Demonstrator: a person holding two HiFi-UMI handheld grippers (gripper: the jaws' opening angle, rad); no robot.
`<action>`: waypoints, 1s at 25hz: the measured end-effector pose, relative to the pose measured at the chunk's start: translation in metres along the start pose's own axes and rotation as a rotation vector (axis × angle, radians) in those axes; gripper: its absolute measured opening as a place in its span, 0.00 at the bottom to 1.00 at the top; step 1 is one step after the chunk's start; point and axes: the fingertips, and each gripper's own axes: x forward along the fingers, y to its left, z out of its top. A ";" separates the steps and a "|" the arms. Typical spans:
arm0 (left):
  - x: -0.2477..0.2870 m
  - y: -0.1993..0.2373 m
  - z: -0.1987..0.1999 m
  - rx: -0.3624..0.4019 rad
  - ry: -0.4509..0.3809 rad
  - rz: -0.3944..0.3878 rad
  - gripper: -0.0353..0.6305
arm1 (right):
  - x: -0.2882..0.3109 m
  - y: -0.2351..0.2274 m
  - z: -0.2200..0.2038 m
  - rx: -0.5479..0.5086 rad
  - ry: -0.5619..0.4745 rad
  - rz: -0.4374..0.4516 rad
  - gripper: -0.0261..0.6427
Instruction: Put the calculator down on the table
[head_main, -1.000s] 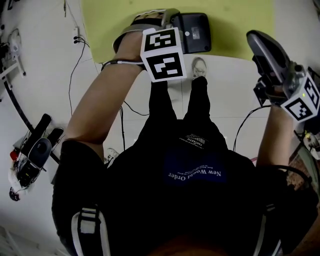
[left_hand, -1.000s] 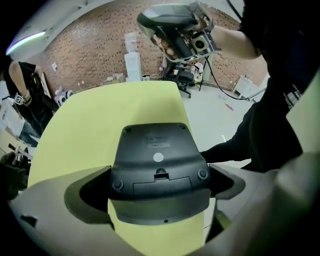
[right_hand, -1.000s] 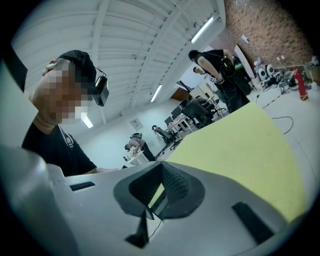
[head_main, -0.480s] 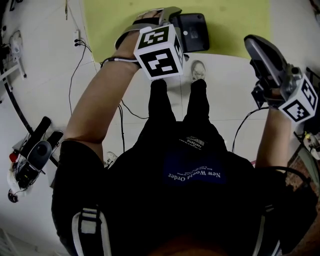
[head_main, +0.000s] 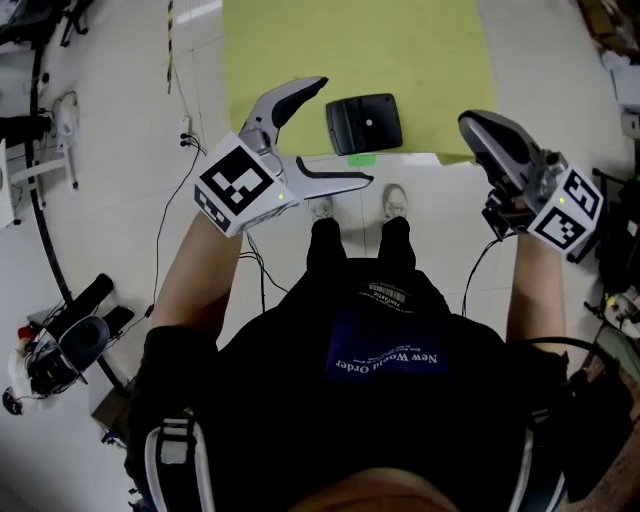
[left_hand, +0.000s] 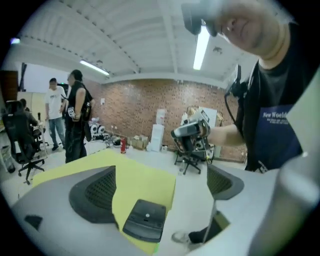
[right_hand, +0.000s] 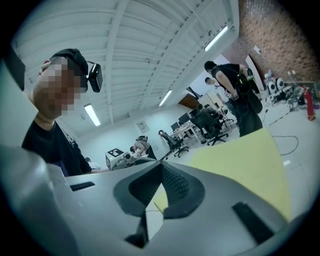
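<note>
The big yellow surface (head_main: 400, 40) fills the top of the head view. The pale floor (head_main: 100, 120) lies all around it.

The left gripper (left_hand: 159, 189) is spread wide and holds nothing. One jaw reaches over the surface's left part. The other jaw hangs over the floor, just in front of the surface's near edge. The right gripper (head_main: 478, 125) is off to the right, over the floor. Its jaws are pressed together with nothing in them.

The calculator (head_main: 365, 123) lies flat on the surface, close to the near edge but not over it. No gripper touches it. It is dark with a small pale dot in the middle. From above it looks a bit longer from side to side, along the edge, and sits a little crooked. I cannot tell which end is its top. There is lots of bare yellow room behind it and on both sides.
</note>
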 end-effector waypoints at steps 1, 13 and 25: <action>-0.018 0.002 0.018 -0.018 -0.059 0.025 0.89 | 0.001 0.009 0.015 -0.030 -0.010 0.009 0.02; -0.215 -0.034 0.128 -0.288 -0.722 0.132 0.12 | 0.022 0.130 0.105 -0.235 -0.045 0.098 0.02; -0.202 -0.028 0.100 -0.435 -0.763 0.198 0.06 | 0.027 0.142 0.108 -0.288 -0.047 0.127 0.02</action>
